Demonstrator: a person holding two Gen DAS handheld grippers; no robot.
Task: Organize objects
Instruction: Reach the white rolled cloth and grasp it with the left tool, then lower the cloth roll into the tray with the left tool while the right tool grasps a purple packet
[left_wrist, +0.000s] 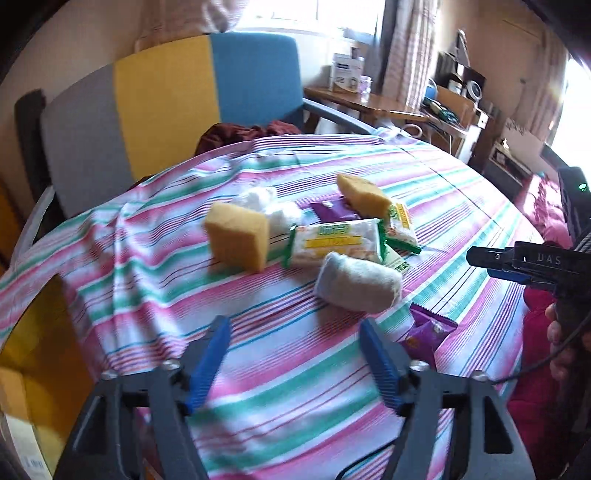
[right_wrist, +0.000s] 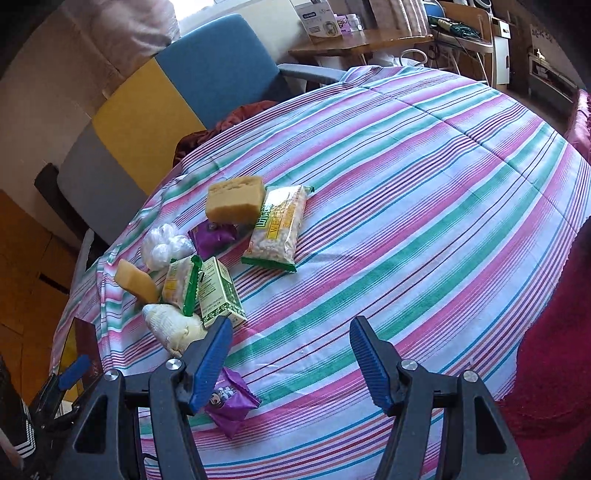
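Both hand-held grippers, left and right, released, empty. Striped cloth worktop: right half bare; spongy yellow blocks and crinkly packets near left edge.

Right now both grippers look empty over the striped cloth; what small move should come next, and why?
Probably ease the right gripper down and to its left onto the purple snack packet. Its jaws stand open with nothing between them, and that packet lies alone right by its left finger, apart from the pile around the green-and-white carton. The left gripper is open and empty too, but farther from it.
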